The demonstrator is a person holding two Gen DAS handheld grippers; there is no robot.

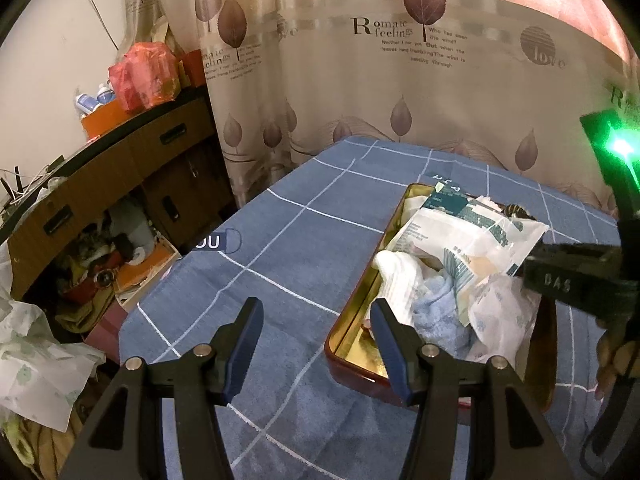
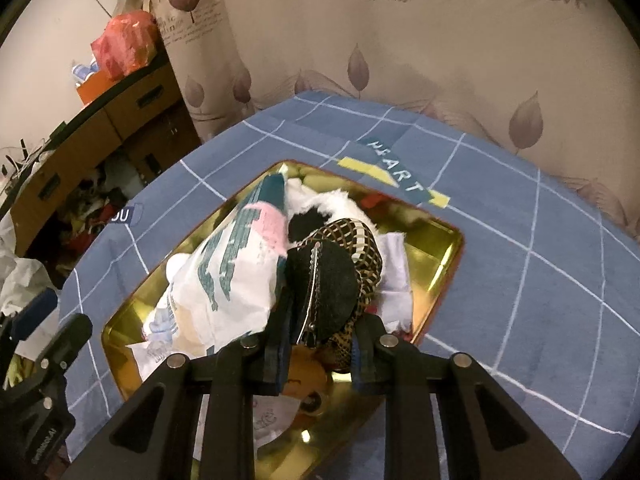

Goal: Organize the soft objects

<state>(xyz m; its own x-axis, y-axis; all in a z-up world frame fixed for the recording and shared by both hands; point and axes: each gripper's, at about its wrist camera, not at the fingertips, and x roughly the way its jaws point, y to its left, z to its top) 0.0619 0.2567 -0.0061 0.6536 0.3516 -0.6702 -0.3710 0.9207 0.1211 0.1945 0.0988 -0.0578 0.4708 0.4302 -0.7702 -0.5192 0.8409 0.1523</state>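
A gold tin tray (image 1: pixel 352 344) (image 2: pixel 436 256) with a dark red outer wall lies on the blue checked cloth. It holds a white-and-teal plastic packet (image 1: pixel 468 236) (image 2: pixel 228 276), a white cloth (image 1: pixel 394 276), a light blue towel (image 1: pixel 436 312) and a white fluffy item (image 2: pixel 340 204). My right gripper (image 2: pixel 320 344) is shut on a black and gold-checked bow hair clip (image 2: pixel 332 284), held just over the tray. My left gripper (image 1: pixel 316 340) is open and empty, above the cloth at the tray's near left corner.
The blue cloth (image 1: pixel 288 240) covers the table, with a leaf-print curtain (image 1: pixel 340 60) behind. A wooden cabinet (image 1: pixel 100 184) with clutter and a red bag (image 1: pixel 144 76) stands left. Crumpled white plastic (image 1: pixel 36 360) lies at lower left.
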